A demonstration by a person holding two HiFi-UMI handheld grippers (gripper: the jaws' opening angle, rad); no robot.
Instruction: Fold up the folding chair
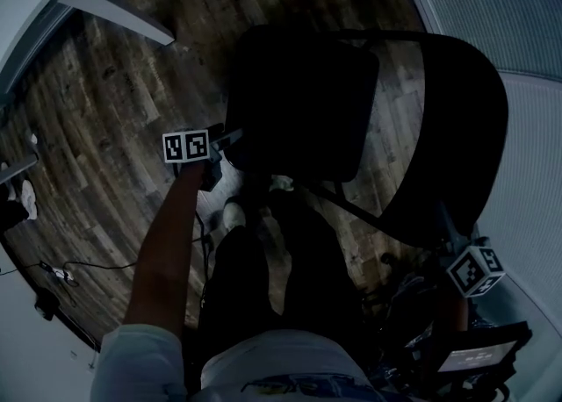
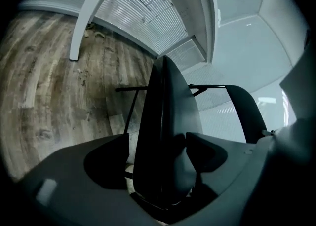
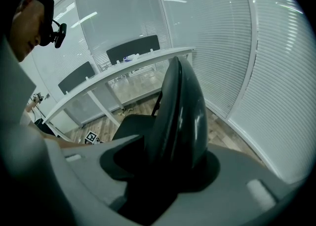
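The black folding chair stands open on the wood floor, its seat in the middle of the head view and its curved backrest to the right. My left gripper is at the seat's near-left edge. In the left gripper view the seat edge stands between the wide jaws of my left gripper, and floor shows in a gap beside the left pad. My right gripper is at the backrest's near edge. In its own view my right gripper is shut on the backrest.
A white desk leg slants across the upper left floor. Walls with blinds curve close behind the chair on the right. Cables lie at the lower left. My legs and shoes are just in front of the seat.
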